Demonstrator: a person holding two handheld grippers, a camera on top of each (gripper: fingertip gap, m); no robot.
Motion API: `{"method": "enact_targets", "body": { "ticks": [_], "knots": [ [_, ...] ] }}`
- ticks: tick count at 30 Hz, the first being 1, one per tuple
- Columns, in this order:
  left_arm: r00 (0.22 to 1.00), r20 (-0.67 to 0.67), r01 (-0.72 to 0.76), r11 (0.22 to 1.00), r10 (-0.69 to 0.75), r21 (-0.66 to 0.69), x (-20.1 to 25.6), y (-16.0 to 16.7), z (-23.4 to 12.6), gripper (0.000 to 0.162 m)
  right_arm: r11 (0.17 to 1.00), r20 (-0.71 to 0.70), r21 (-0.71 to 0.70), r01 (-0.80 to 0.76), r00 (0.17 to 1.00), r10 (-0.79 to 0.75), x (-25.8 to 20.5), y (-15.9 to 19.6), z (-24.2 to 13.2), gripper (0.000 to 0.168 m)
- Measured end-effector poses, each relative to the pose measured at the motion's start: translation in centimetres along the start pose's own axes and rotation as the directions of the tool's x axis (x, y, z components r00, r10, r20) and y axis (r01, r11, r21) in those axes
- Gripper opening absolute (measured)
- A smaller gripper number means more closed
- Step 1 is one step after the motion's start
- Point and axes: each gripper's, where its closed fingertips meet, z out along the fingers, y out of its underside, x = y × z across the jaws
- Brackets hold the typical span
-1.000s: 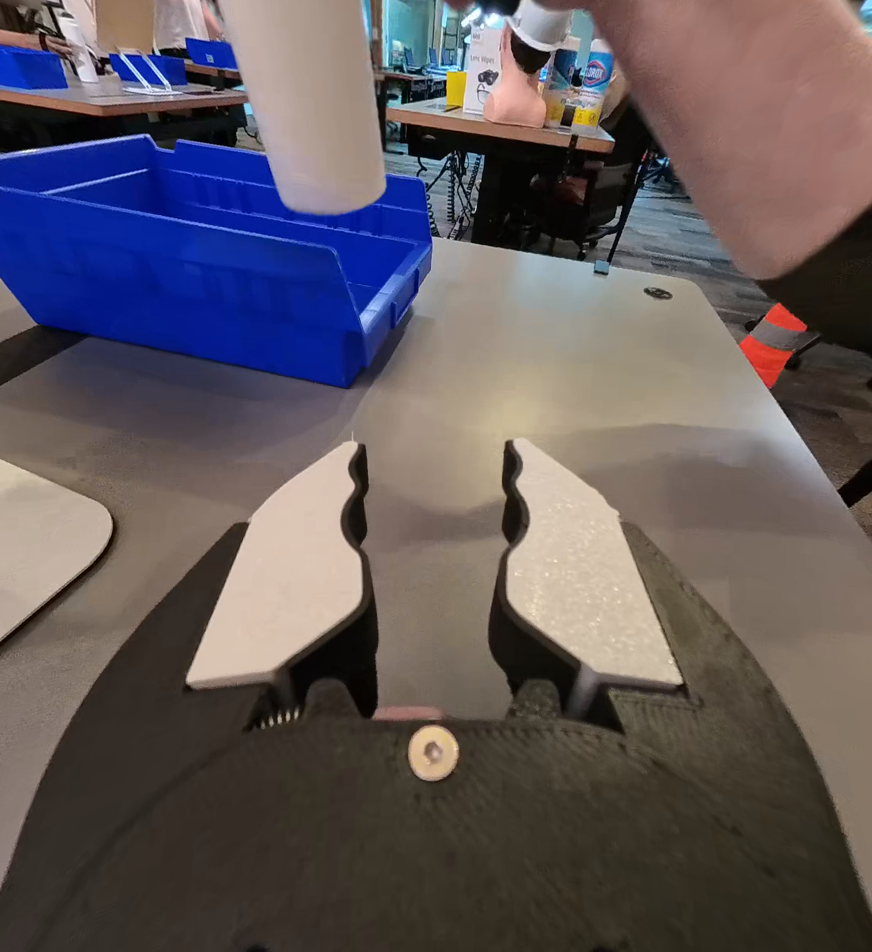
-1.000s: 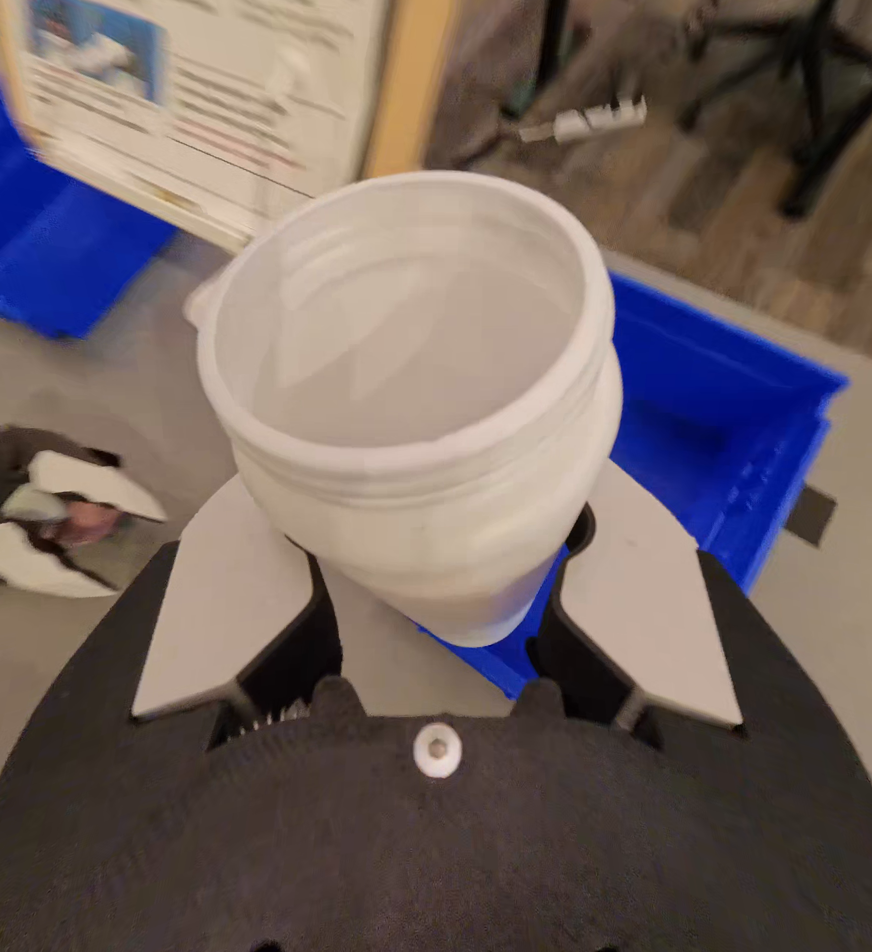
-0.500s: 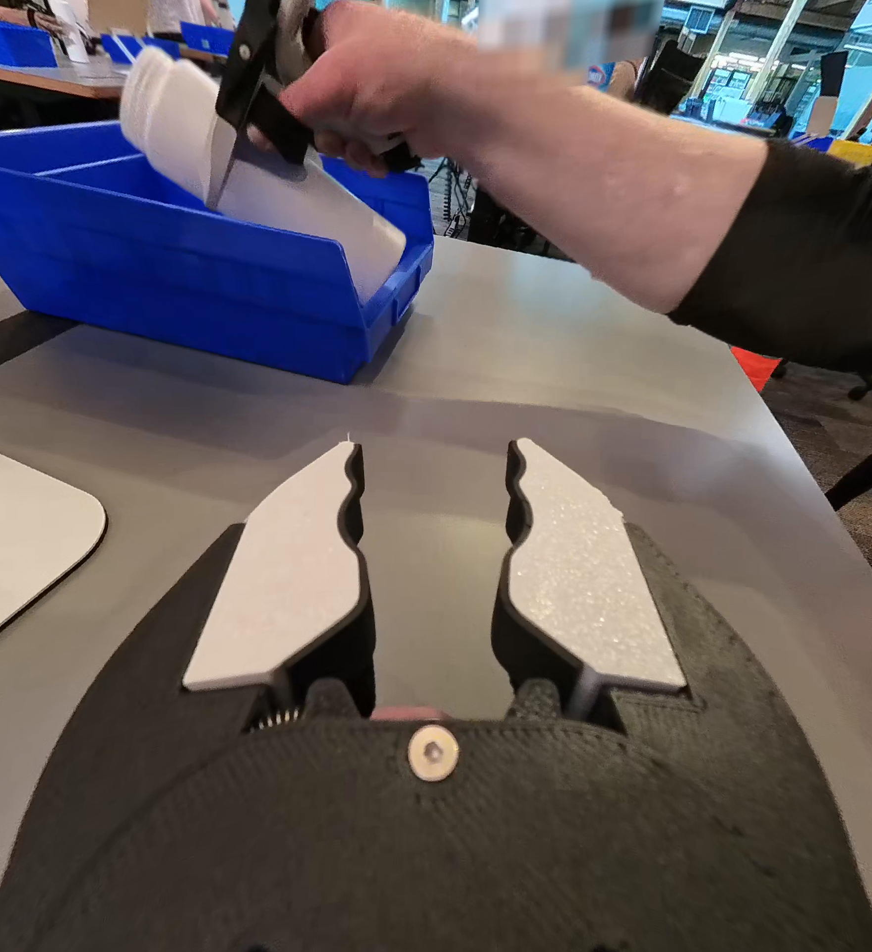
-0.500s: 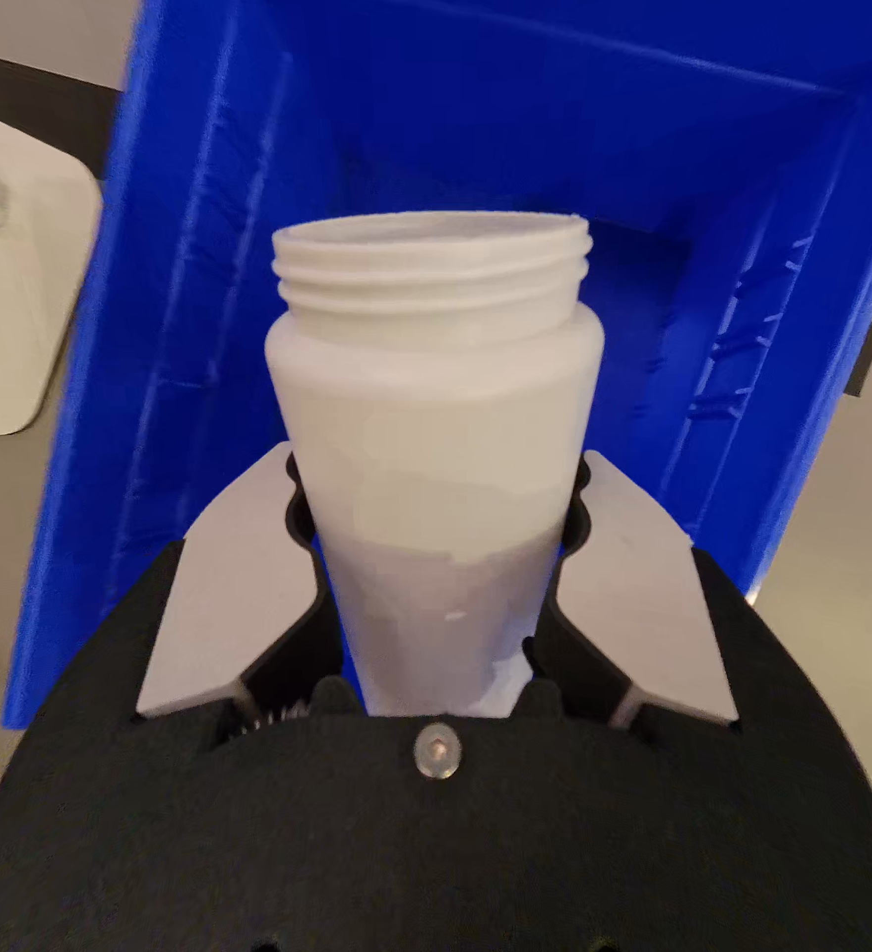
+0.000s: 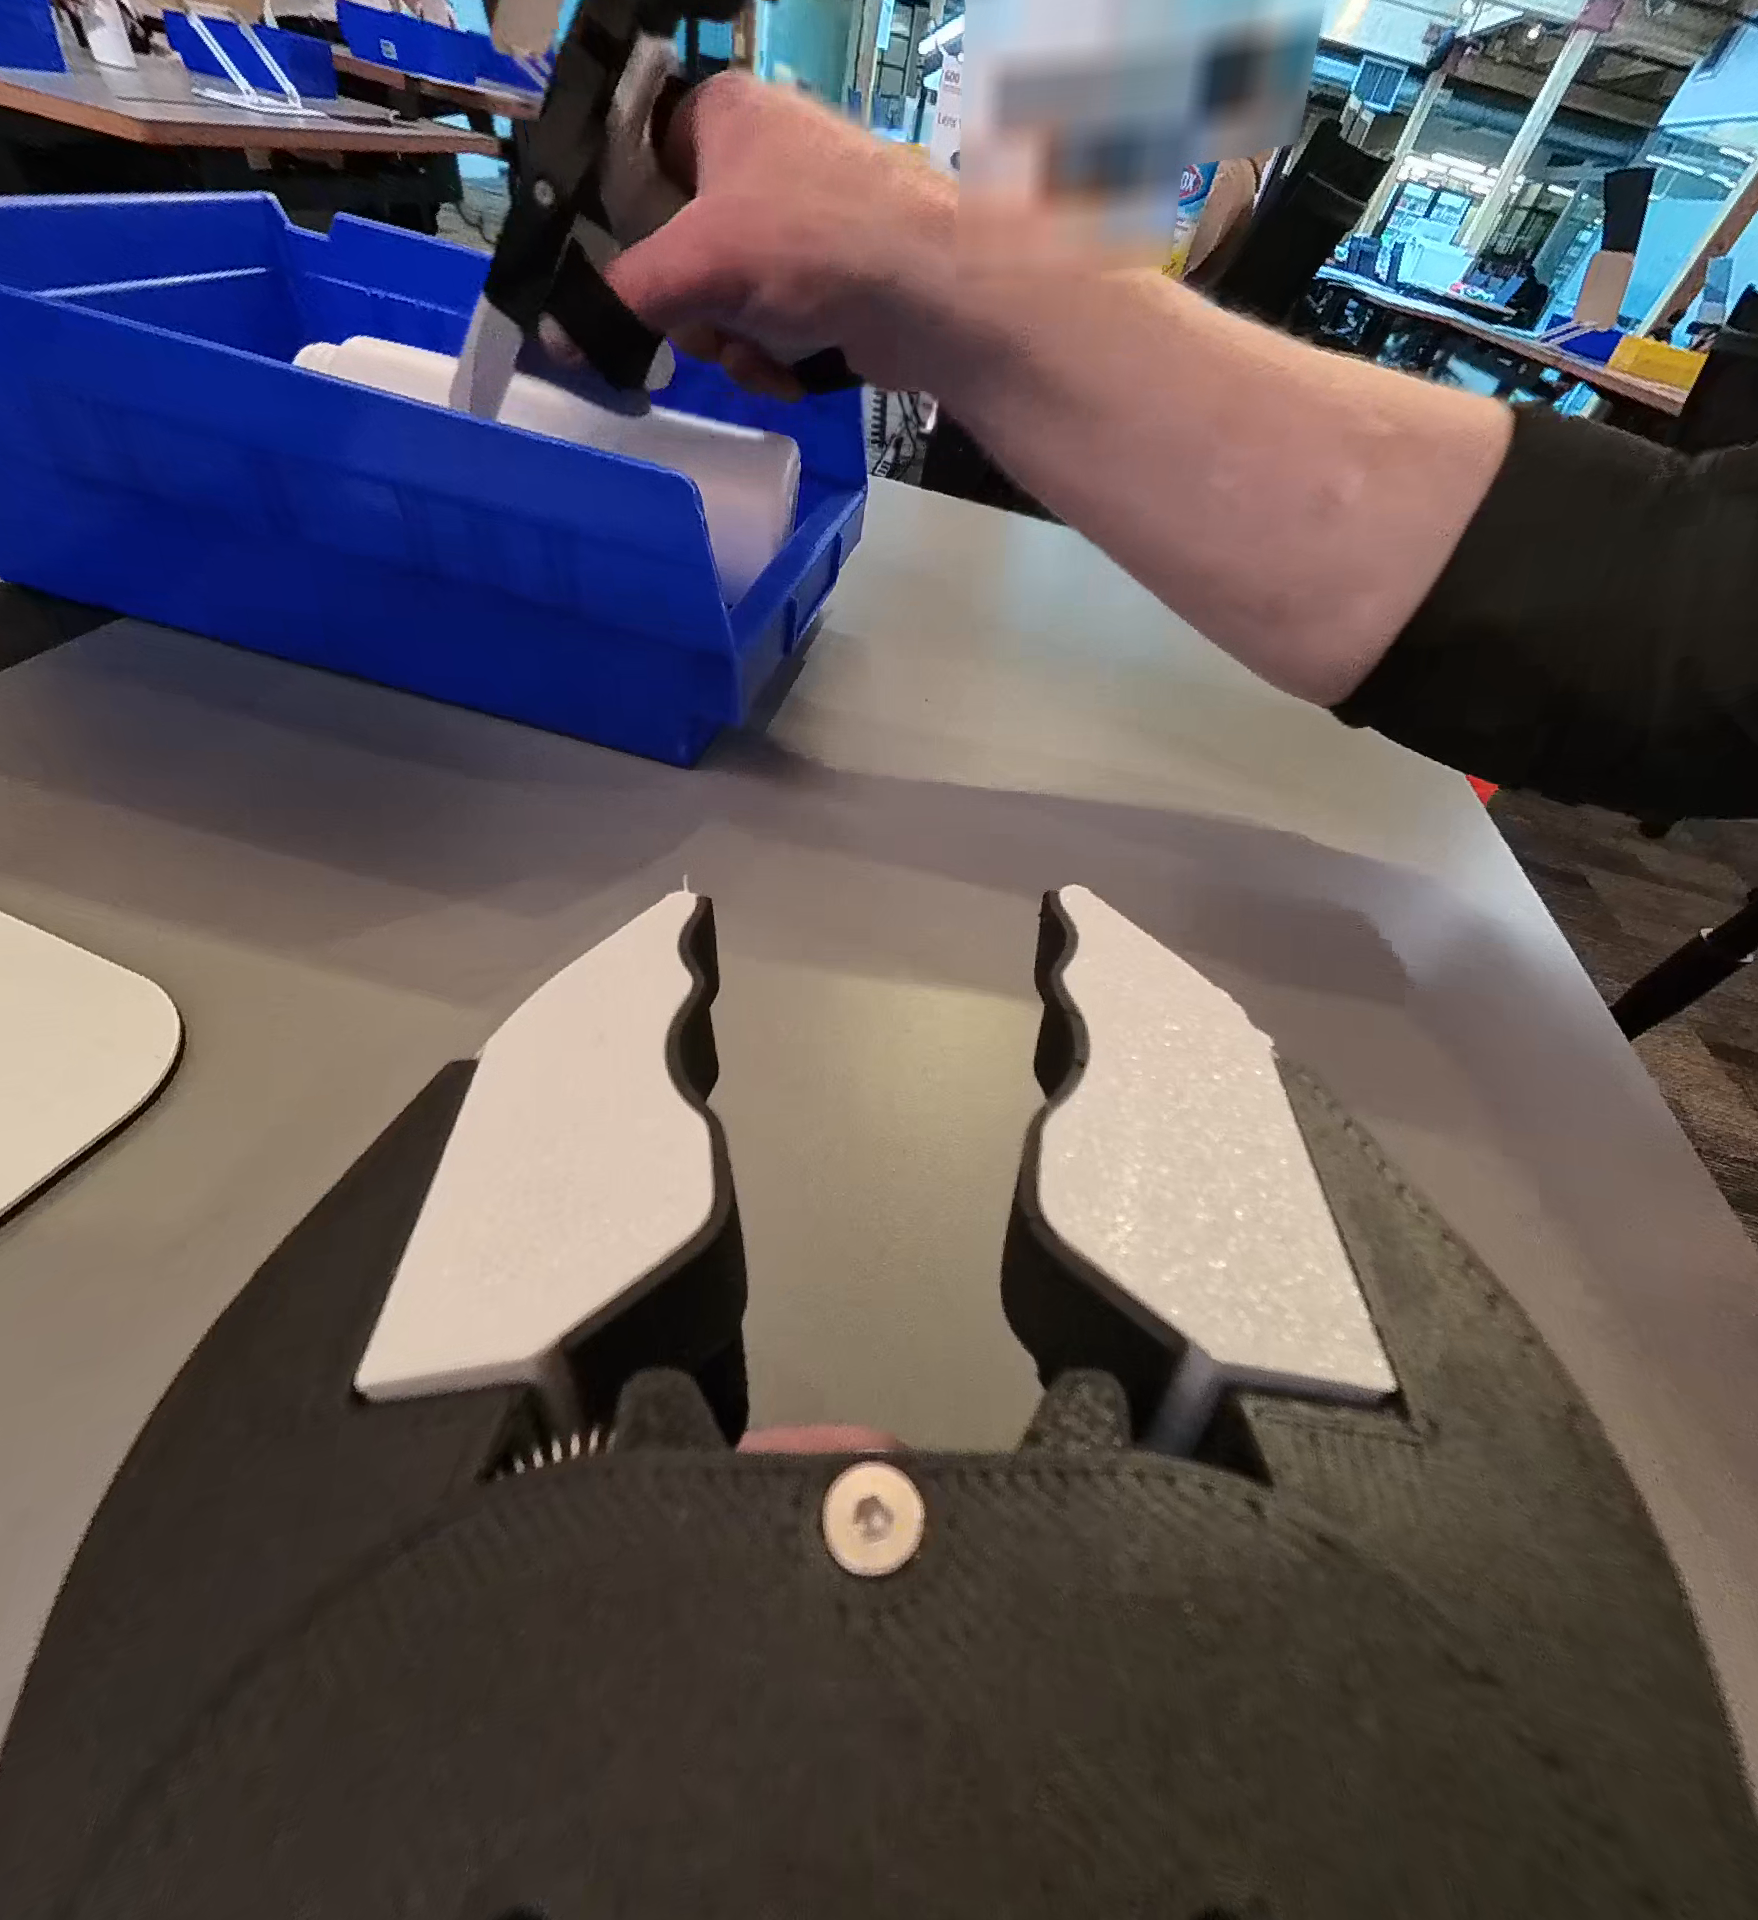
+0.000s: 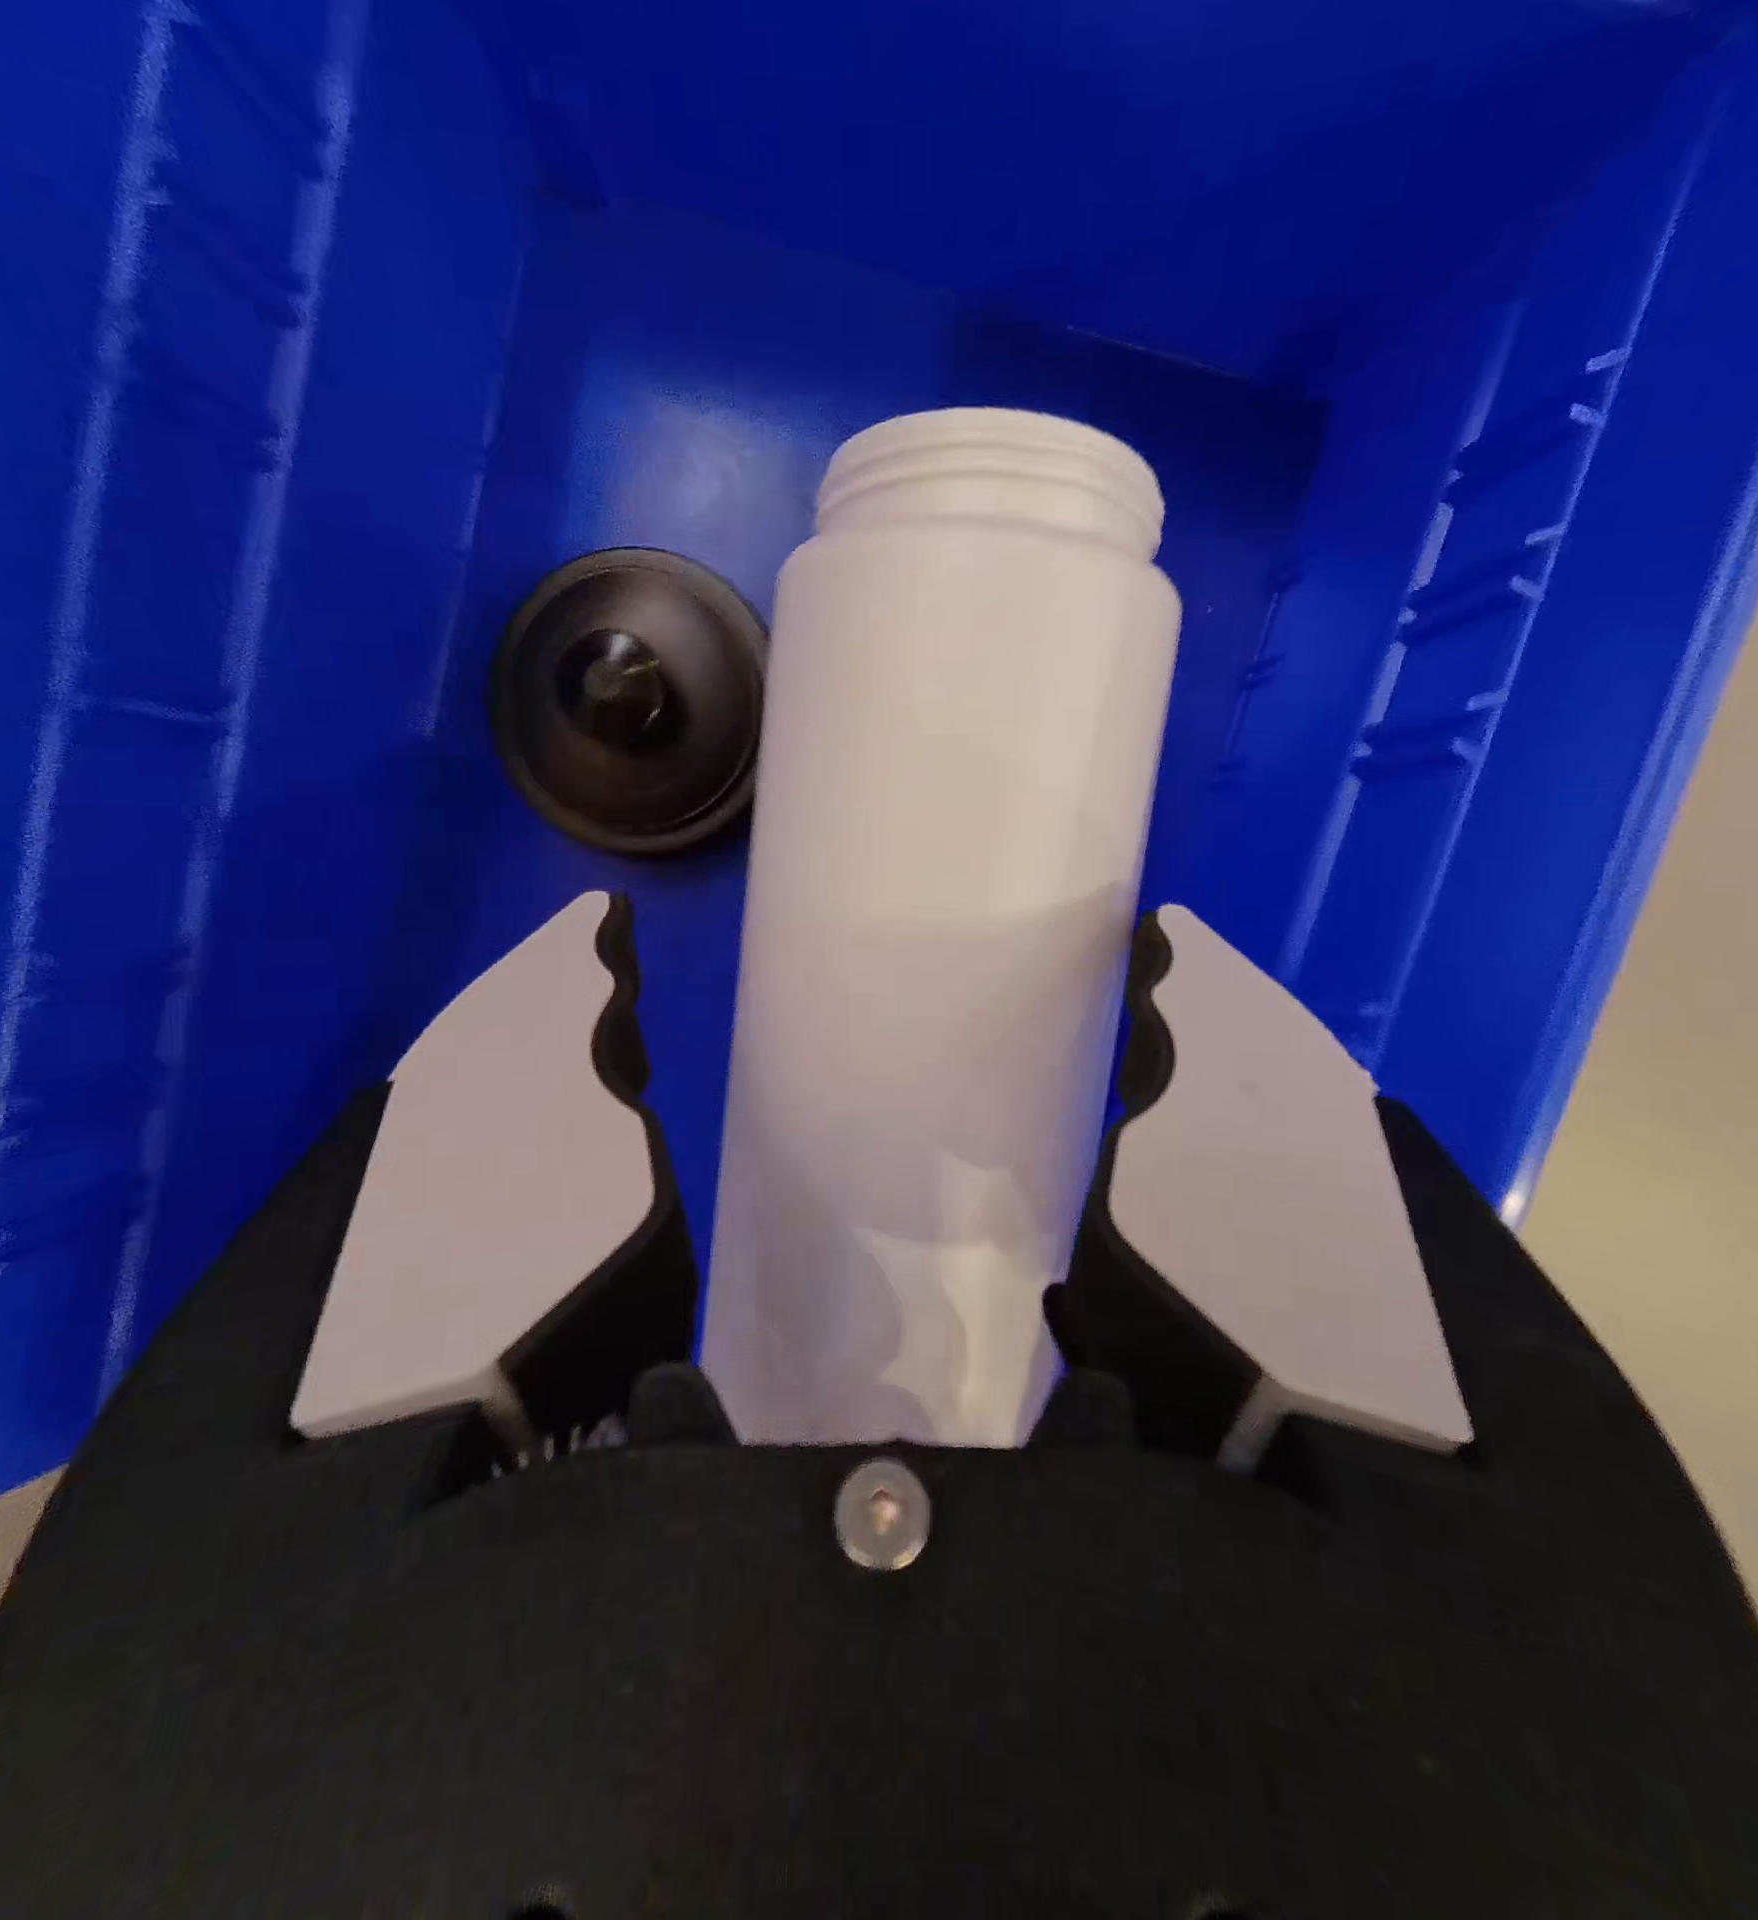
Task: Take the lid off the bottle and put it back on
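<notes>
Inside blue bin (image 6: 231, 520), bottle (image 6: 948, 883), lid (image 6: 631, 698) beside

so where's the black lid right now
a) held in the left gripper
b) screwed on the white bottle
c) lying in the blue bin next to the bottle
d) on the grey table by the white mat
c: in the right wrist view the black lid lies on the floor of the blue bin beside the white bottle, whose threaded neck is bare; the left gripper is open and empty.

Bright overhead light glares softly off the smooth grey desk (image 5: 1010, 665), with wide-angle bending at edges and slight motion blur.
</notes>
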Motion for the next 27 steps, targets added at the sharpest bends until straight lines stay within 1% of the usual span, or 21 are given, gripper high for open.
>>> {"method": "enact_targets", "body": {
  "ticks": [5,9,12,14,16,19,23,24,25,26,27],
  "knots": [
    [1.0,-0.001,0.002,1.0,-0.002,-0.001,0.0,0.0,0.0,0.06,0.988,0.007,0.146,0.045,0.999,-0.046,-1.6,0.9,-3.9,0.088],
    [1.0,0.002,0.005,1.0,-0.005,-0.004,-0.1,0.0,0.1,0.063,0.955,-0.033,0.282,0.094,0.996,-0.088,-2.6,2.2,-7.0,0.093],
    [1.0,0.005,0.01,1.0,-0.01,-0.005,-0.2,0.1,0.0,0.065,0.902,-0.09,0.413,0.127,0.991,-0.099,-2.6,3.1,-9.3,0.097],
    [1.0,0.005,0.013,1.0,-0.013,-0.003,-0.2,0.0,0.0,0.066,0.849,-0.156,0.508,0.148,0.985,-0.079,-2.0,3.8,-10.8,0.1],
    [1.0,0.006,0.015,1.0,-0.015,-0.003,-0.2,0.0,0.0,0.066,0.798,-0.179,0.588,0.134,0.983,-0.033,-1.1,4.8,-11.7,0.102],
    [1.0,0.005,0.02,1.0,-0.02,-0.002,-0.3,0.0,0.0,0.067,0.743,-0.136,0.666,0.059,0.99,0.043,0.0,7.1,-11.4,0.103],
    [1.0,0.005,0.028,1.0,-0.028,-0.001,-0.4,0.1,0.0,0.067,0.711,0.004,0.7,-0.075,0.995,0.101,0.2,10.2,-8.0,0.1],
    [1.0,0.005,0.029,1.0,-0.029,-0.001,-0.4,0.1,0.0,0.067,0.711,0.042,0.695,-0.107,0.993,0.109,0.1,10.5,-7.6,0.098],
    [1.0,0.007,0.029,1.0,-0.029,-0.001,-0.4,0.0,0.0,0.068,0.697,0.074,0.706,-0.129,0.991,0.108,0.2,10.2,-8.0,0.097],
    [1.0,0.006,0.03,1.0,-0.03,-0.003,-0.4,0.1,0.0,0.068,0.656,0.096,0.74,-0.149,0.989,0.115,0.4,9.8,-8.7,0.094],
    [0.999,0.009,0.035,0.999,-0.035,-0.006,-0.5,0.1,0.0,0.07,0.628,0.123,0.758,-0.175,0.984,0.126,0.6,9.7,-8.9,0.087]
  ]
}}
